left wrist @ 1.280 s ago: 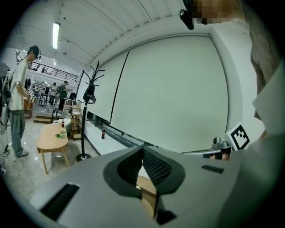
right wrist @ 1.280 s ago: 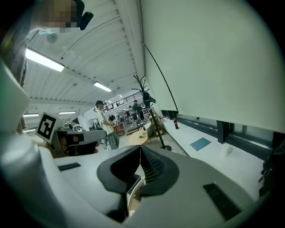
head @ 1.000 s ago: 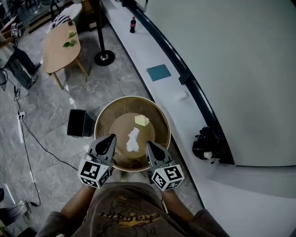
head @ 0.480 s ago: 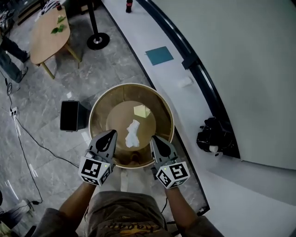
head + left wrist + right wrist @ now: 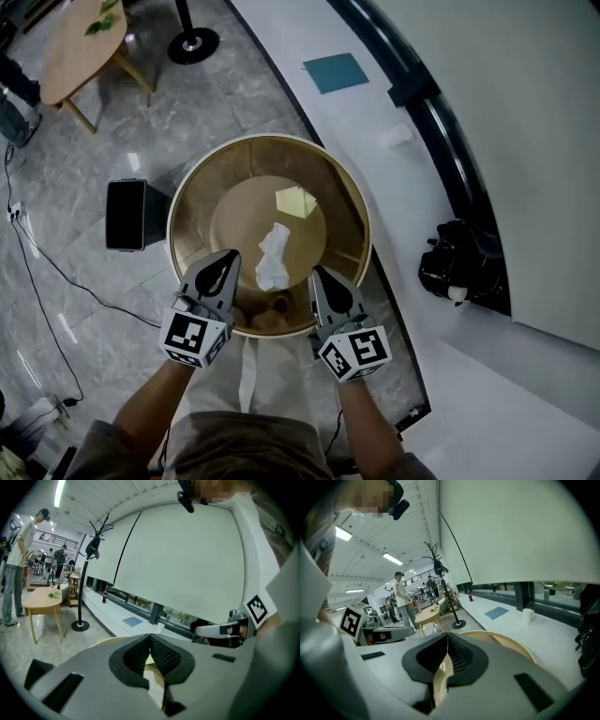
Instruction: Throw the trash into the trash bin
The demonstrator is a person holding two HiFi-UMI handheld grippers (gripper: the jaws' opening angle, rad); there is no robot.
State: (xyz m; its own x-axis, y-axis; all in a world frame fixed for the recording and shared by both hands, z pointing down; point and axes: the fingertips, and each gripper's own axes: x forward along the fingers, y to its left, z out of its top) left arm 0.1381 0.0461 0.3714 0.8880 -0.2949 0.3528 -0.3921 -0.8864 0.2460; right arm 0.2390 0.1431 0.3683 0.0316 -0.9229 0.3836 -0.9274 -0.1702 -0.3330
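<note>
- Round tan trash bin [image 5: 202, 187] on the grey marble floor, right side against the edge of a white ledge [image 5: 291, 37].
- On the bin's bottom, about the middle: a crumpled white paper [image 5: 273, 256]. Toward the far right edge of that bottom, apart from the paper: a yellow slip [image 5: 295, 201].
- Left gripper [image 5: 229, 255] over the left part of the bin's near rim. Jaws pressed together, nothing between them, and closed likewise in the left gripper view [image 5: 150, 637].
- Right gripper [image 5: 318, 273] over the right part of the near rim. Jaws closed and empty too, pads meeting in the right gripper view [image 5: 447, 634].
- From above, one gripper on each side of the paper, neither touching it.
- On the floor just left of the bin: a flat black box [image 5: 125, 214].
- On the ledge: a teal square [image 5: 335, 72] at the far end, a black bag [image 5: 459, 262] to the bin's right.
- At the floor's far left corner: a wooden table [image 5: 80, 37], with a round black stand base [image 5: 192, 42] near it.
</note>
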